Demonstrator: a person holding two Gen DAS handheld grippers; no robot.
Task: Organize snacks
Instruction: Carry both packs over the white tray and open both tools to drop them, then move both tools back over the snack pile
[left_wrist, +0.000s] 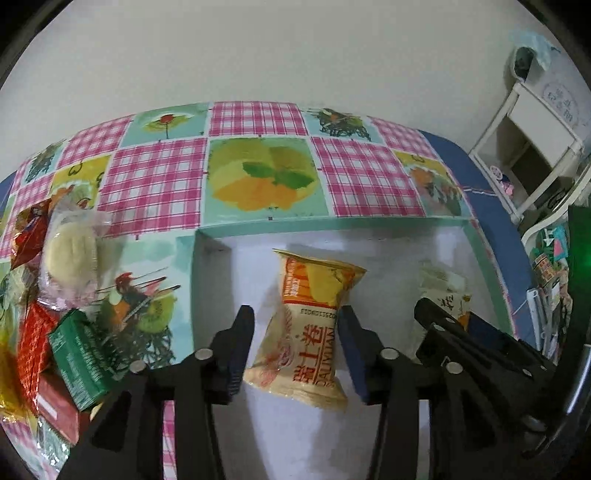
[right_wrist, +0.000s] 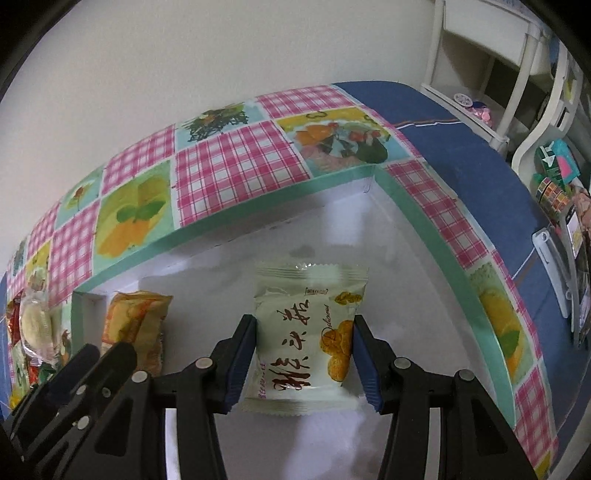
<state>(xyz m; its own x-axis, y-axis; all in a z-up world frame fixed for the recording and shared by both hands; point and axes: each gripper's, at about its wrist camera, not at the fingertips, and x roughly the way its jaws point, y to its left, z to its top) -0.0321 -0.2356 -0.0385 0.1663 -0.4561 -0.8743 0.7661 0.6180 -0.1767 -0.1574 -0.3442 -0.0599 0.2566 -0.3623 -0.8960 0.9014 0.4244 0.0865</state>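
An orange and yellow snack packet (left_wrist: 317, 280) lies on the white floor of a shallow box with a teal rim (left_wrist: 332, 221). My left gripper (left_wrist: 295, 310) straddles it with the jaws open and a gap at the left pad. A pale green packet with brown lettering (right_wrist: 306, 291) sits between the pads of my right gripper (right_wrist: 304, 319), which is shut on it inside the same box (right_wrist: 229, 229). From the right wrist, the orange packet (right_wrist: 136, 317) and the left gripper (right_wrist: 105, 350) appear at lower left. The left wrist view shows the right gripper (left_wrist: 448, 314) at lower right.
Loose snacks are piled on the checked tablecloth left of the box: a round pale pastry in clear wrap (left_wrist: 70, 251), a green carton (left_wrist: 81, 354), red packets (left_wrist: 33, 332). A blue cloth (right_wrist: 461, 155) and a white shelf unit (right_wrist: 480, 48) lie to the right.
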